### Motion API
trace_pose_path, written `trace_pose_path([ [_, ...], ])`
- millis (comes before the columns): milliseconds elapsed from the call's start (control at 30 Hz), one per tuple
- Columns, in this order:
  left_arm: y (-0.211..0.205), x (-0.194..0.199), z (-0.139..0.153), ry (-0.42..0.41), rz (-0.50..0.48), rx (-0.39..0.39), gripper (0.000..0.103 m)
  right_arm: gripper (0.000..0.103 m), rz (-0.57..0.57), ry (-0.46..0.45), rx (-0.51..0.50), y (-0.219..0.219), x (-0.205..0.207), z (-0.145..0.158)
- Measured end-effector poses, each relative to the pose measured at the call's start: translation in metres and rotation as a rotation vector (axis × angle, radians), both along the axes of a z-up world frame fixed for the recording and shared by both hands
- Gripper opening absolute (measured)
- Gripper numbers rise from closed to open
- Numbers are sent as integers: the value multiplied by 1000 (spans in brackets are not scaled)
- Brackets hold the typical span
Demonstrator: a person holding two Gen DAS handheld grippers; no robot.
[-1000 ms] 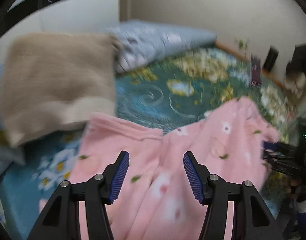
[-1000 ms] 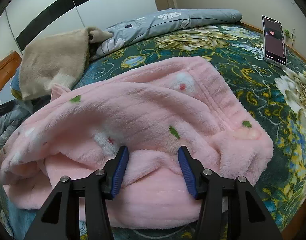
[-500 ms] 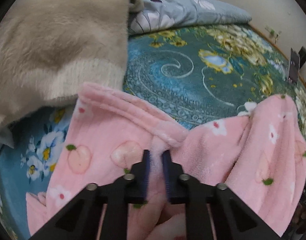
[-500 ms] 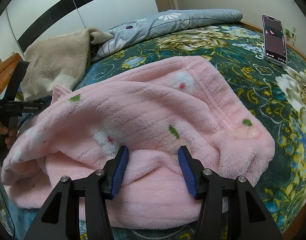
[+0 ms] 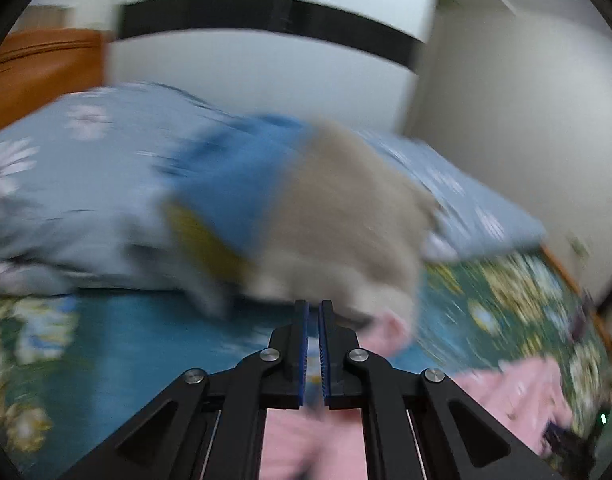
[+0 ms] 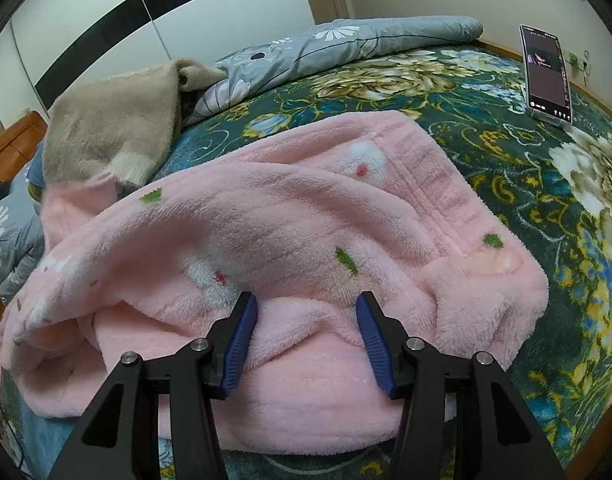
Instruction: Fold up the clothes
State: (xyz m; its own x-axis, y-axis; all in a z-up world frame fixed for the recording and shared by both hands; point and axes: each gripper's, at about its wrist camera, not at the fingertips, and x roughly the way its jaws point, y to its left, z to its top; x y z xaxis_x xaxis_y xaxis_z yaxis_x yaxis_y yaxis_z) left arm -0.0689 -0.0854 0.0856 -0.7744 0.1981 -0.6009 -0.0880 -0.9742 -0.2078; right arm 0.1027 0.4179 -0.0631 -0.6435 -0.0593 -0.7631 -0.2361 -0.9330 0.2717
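A pink fleece garment (image 6: 290, 236) with flower and leaf prints lies bunched on the floral bedspread (image 6: 545, 208). My right gripper (image 6: 306, 304) is open, its blue pads either side of a fold of the pink fleece near the front edge. The left wrist view is motion-blurred. My left gripper (image 5: 313, 312) has its jaws nearly together, with a thin gap; pink fleece (image 5: 306, 444) hangs below the fingers, so it looks shut on the garment. More pink fabric (image 5: 521, 396) lies at the lower right.
A beige fleece garment (image 6: 110, 128) lies on grey-blue floral pillows (image 6: 345, 44) at the head of the bed; it also shows in the left wrist view (image 5: 345, 216). A phone (image 6: 545, 72) stands upright at the far right. A wardrobe (image 6: 166, 12) stands behind.
My left gripper closed on the pink garment's edge half a second ago and has now swung up fast, facing the pillows and wardrobe. The left side of the garment shifted. The right gripper stayed put.
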Motion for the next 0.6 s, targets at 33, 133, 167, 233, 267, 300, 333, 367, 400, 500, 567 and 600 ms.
trace_pose_path([
  [33, -23, 4, 3, 6, 50, 5, 6, 53, 1, 3, -11, 2, 1, 1],
  [133, -74, 16, -11, -30, 137, 47, 6, 53, -15, 12, -37, 13, 6, 6],
  [167, -89, 20, -17, -47, 157, 63, 6, 53, -20, 15, -46, 17, 8, 8],
  [233, -100, 21, -32, -82, 157, 100, 6, 53, -40, 18, -49, 27, 10, 13],
  [267, -100, 19, -40, -101, 142, 120, 5, 53, -51, 17, -45, 33, 10, 15],
  [300, -98, 15, -49, -122, 123, 141, 5, 53, -63, 16, -41, 39, 10, 18],
  [333, -90, 7, -59, -155, 85, 172, 7, 53, -76, 13, -34, 43, 8, 21],
  [367, -81, -1, -69, -190, 47, 201, 7, 53, -87, 14, -33, 49, 5, 25],
  [400, -66, -8, -79, -229, 8, 216, 7, 53, -92, 17, -29, 52, 3, 28],
  [500, -26, -27, -107, -342, -93, 253, 22, 53, -99, 30, -30, 63, -3, 36],
  [567, -1, -39, -125, -413, -144, 266, 38, 55, -103, 39, -48, 72, -8, 38],
  [600, 11, -45, -133, -441, -160, 263, 42, 58, -110, 41, -66, 79, -11, 37],
])
